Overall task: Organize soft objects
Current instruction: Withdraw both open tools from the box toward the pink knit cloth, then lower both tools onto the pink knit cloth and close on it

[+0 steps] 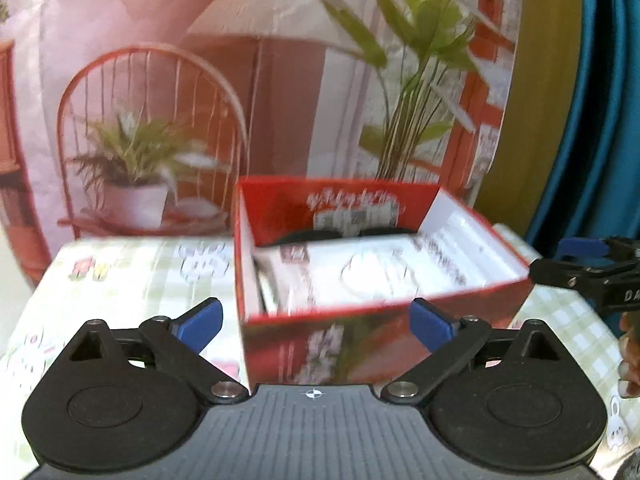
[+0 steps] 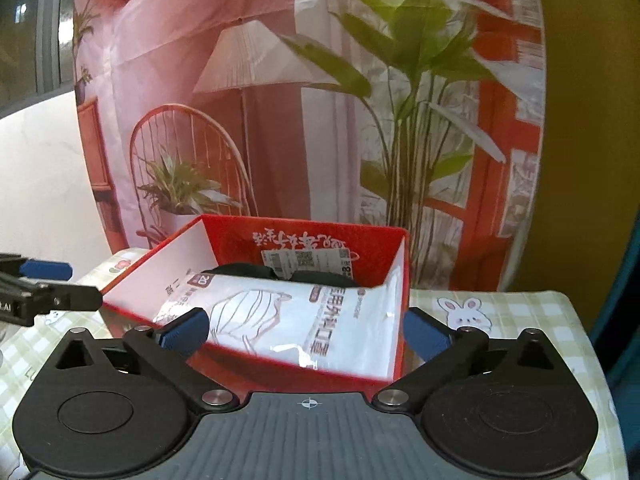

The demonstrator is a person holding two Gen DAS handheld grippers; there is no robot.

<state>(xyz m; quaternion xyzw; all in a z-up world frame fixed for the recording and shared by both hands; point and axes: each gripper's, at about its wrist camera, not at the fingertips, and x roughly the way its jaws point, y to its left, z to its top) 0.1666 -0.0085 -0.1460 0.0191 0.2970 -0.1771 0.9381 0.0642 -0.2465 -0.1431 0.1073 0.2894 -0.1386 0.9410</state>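
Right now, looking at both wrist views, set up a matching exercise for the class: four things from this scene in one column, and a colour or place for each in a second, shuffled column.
Things
1. red box
2. white mask packet
3. black item
4. tablecloth

Descriptions
A. green check with rabbits
B. lies on top inside the box
C. stands open on the table
D. shows at the back of the box, behind the packet

Pairs: 1-C, 2-B, 3-D, 4-A

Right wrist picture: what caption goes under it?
Open right gripper facing a red box holding a white packet.
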